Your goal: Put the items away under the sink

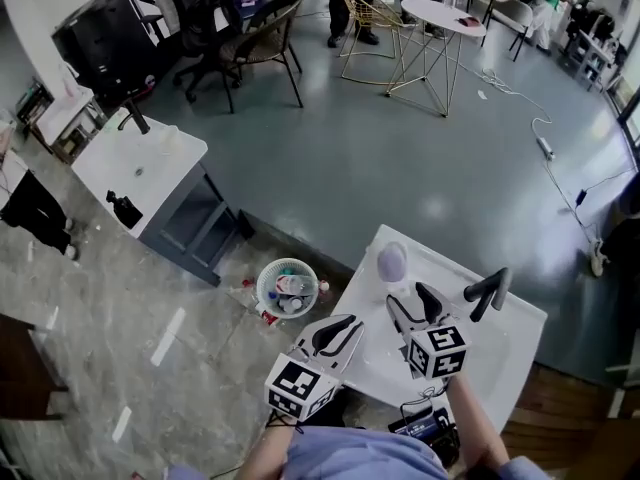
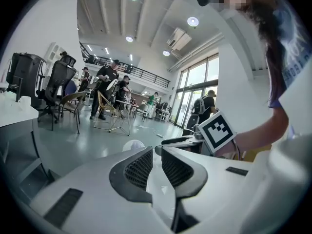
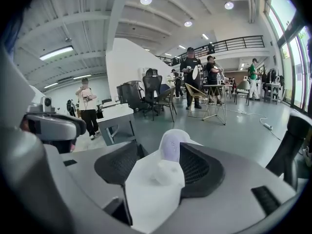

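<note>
Item: pale lavender rounded container [image 1: 392, 263], 12 o'clock of your right gripper [image 1: 403, 292] (jaws wide, empty), left gripper [image 1: 356, 324] all but closed, empty; probably light and slick, so grip mid-body.

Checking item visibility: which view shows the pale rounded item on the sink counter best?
Right gripper view: the pale rounded item appears large, just beyond the open jaws. Head view shows it small from above; left gripper view shows only its top.
</note>
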Tool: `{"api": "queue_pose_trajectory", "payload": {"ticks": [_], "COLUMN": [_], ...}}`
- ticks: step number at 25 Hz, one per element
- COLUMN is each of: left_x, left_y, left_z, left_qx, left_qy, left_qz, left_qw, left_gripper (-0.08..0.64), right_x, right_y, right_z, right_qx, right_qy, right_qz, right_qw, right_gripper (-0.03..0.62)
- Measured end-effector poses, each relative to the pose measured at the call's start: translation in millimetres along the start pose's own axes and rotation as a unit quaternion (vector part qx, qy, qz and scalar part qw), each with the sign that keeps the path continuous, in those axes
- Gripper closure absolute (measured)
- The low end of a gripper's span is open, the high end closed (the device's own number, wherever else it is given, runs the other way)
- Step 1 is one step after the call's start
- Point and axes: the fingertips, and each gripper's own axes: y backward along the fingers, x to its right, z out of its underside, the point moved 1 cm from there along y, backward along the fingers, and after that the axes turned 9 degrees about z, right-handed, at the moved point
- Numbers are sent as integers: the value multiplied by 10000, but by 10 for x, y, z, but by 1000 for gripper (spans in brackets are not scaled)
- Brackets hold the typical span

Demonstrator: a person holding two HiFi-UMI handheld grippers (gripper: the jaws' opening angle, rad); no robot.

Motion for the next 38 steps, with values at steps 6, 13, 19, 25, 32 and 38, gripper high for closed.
{"api": "queue_pose_trajectory", "payload": {"ticks": [6,13,19,25,32,38], "left_x": [-155,-348,-446,-489,-606,-629], "left_y": [-19,15,33,62,174,188], "left_z": [-1,84,110,105,191,183], "left_qx": [22,16,40,81,60,57], "left_qy": [115,215,289,337,399,405], "left_qz": [-61,-219,-309,-360,-536,-553], "left_qw": [9999,9995,9991,9988,9977,9976], "left_gripper": [508,508,508,508,508,508], "right_x": [96,166,183,268,284,312], "right_y": [-468,-940,-1203,-1357,-1416,-1430], "right_z": [66,138,178,306,446,477], "right_qx": [-338,-775,-1243,-1532,-1182,-1183], "right_qy": [50,340,331,453,-143,-426], "right_qz": [324,604,833,1155,1100,1063], "right_qw": [9989,9946,9882,9804,9868,9864], "right_gripper": [245,186,163,158,152,152]}}
